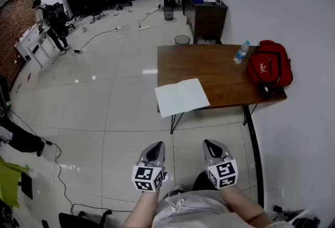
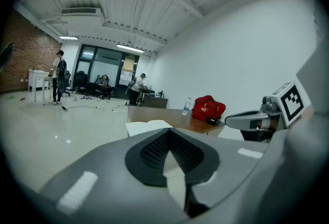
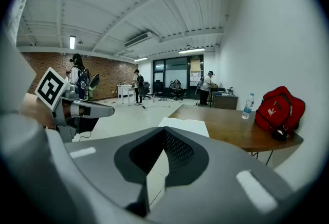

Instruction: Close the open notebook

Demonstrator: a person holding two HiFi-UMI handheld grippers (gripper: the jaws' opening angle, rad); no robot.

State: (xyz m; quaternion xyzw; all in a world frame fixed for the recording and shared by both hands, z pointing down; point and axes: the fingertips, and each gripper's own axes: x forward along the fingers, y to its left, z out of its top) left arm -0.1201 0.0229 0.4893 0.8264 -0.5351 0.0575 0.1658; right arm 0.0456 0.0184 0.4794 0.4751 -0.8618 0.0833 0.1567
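Observation:
The open notebook (image 1: 182, 97) lies flat with its white pages up on the near left corner of the brown table (image 1: 209, 67), overhanging the edge. It also shows in the left gripper view as the notebook (image 2: 149, 126) and in the right gripper view as the notebook (image 3: 185, 126). My left gripper (image 1: 156, 149) and right gripper (image 1: 212, 144) hover side by side over the floor, well short of the table, both pointing toward it. Each one's jaws meet at the tip, shut with nothing between them. The left gripper (image 2: 168, 132) and the right gripper (image 3: 164, 131) each see the other beside them.
A water bottle (image 1: 241, 52) and a red bag (image 1: 269, 64) sit on the table's far right, next to the white wall. A bin (image 1: 182, 40) stands behind the table. Cables (image 1: 57, 164) trail across the tiled floor at left. People stand and sit far back.

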